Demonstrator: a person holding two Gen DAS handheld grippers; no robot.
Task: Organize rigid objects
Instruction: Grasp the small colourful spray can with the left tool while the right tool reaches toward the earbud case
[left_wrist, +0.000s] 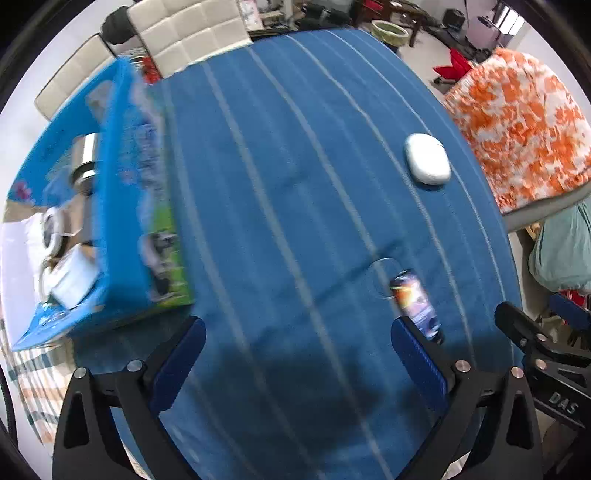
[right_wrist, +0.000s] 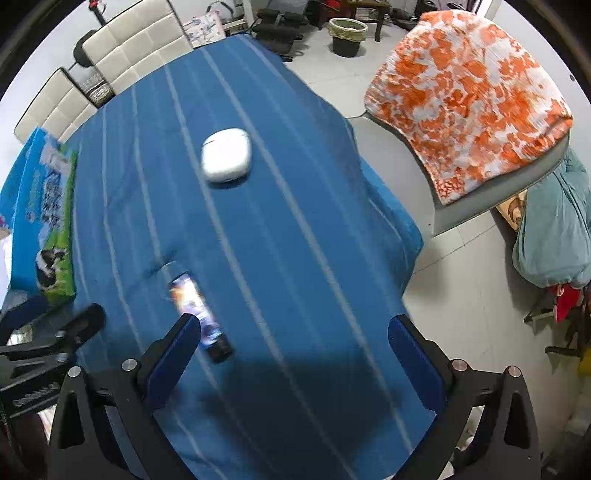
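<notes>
White rounded case (right_wrist: 226, 155) lies flat on the blue striped tablecloth (right_wrist: 295, 258), toward the far middle of the table. Nearer, well apart from it, a small printed tube with a dark cap (right_wrist: 199, 314) lies on the cloth, cap end closest. Open blue carton (left_wrist: 122, 206) stands at the left edge of the table; inside it a shiny metal cylinder (left_wrist: 84, 158) and white round items, blurred. Left gripper (left_wrist: 295, 354) hovers over the near cloth, jaws wide apart, empty. Right gripper (right_wrist: 293, 354) likewise spread and empty, its left finger just beside the tube. An orange-and-white patterned cloth (right_wrist: 472, 99) covers a chair on the right.
</notes>
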